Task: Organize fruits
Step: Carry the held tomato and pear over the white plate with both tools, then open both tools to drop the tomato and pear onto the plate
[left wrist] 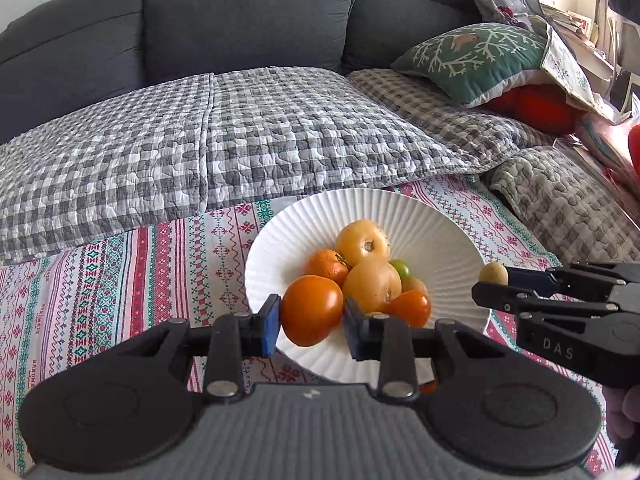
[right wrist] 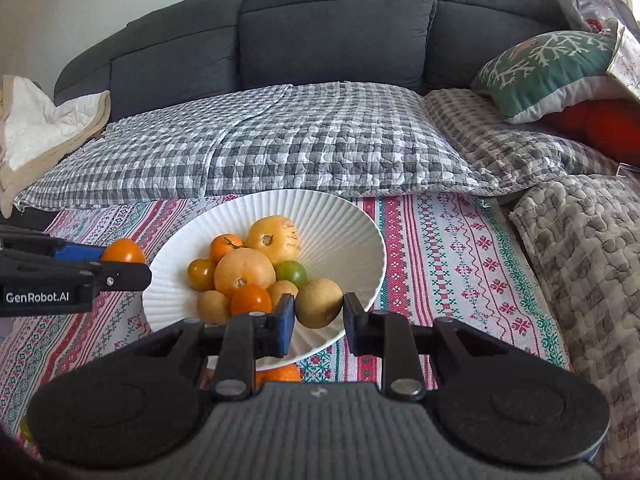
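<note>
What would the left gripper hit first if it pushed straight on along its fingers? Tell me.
The left gripper, shut on an orange tomato, points down toward the white plate. The held tomato would likely bump the piled fruit first, probably the yellow fruit beside it, though depth is hard to judge.

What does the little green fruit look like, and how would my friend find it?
Look for the big white ribbed plate on the patterned red-and-green cloth in front of the grey sofa. A heap of fruit sits in it. The green fruit is small and round, tucked beside the two large yellow fruits; it is the only green one among orange, yellow and brown neighbours.
</note>
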Tool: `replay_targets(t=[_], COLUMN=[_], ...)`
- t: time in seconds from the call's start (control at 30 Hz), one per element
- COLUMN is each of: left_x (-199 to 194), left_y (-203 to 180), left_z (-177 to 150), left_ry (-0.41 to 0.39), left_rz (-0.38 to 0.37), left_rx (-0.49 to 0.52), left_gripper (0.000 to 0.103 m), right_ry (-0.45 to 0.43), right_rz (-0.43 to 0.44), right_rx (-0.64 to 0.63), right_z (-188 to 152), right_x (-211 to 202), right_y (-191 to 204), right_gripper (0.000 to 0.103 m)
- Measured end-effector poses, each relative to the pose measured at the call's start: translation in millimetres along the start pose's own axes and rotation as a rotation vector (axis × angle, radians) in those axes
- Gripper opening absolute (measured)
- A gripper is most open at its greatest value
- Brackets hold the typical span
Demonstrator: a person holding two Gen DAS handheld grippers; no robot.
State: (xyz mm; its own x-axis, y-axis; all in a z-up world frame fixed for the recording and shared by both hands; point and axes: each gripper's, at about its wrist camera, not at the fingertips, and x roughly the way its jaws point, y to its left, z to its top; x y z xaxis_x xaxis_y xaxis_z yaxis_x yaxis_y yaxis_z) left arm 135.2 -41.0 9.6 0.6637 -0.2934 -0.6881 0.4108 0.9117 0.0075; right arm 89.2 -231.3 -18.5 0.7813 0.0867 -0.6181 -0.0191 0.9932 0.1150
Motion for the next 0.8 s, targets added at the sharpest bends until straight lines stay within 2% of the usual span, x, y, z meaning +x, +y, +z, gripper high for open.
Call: replay_targets(t=[0.13,0.33,0.7,0.8], left_x=[21.1,39.9,38.7,36.6], left_y=[6.1,12.1,17.8,17.4], left_z=[8.7,4.7,4.7,5.2], left_ry=[0.026,0.069,0.061,0.063], left_rz=[0.001,-0.003,-0.024,-0.031], left_rx=[0.009,0.003,-0.023,-0.037], left_gripper=[0.02,0.02,0.021,0.027], right_ry=[0.009,0.016,0.017,0.019], right_rz=[-0.014,-0.044,-0.045,-0.028], right_rx=[-0.007,-0.066,-0.098,-0.094], right_z=[0.2,-0.4,-2.6,-1.4], right_x=[11.2,23.4,24.9,22.4], right_y=[3.1,12.7,17.0,14.5], right_gripper=[0.023,0.023,0.024,0.027])
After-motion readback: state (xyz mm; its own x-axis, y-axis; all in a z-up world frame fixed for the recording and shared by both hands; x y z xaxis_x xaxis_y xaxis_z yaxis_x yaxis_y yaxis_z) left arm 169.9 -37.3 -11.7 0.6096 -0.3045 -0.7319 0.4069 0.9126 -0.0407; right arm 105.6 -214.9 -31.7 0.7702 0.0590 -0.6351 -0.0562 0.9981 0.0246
